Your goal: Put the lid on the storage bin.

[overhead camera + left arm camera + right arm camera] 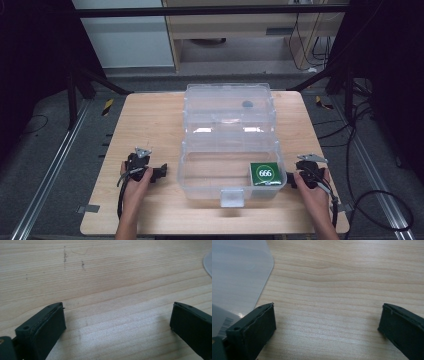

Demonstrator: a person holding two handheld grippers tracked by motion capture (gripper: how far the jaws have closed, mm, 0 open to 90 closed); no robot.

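Here, clear box [230, 145], green card [264, 174] seemingly inside

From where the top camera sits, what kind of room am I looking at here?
Probably a lab or workshop recording station, not a home. A wooden table stands inside a dark metal frame, loose cables trail over the grey floor, and a person holds a gripper in each hand beside a clear plastic box.
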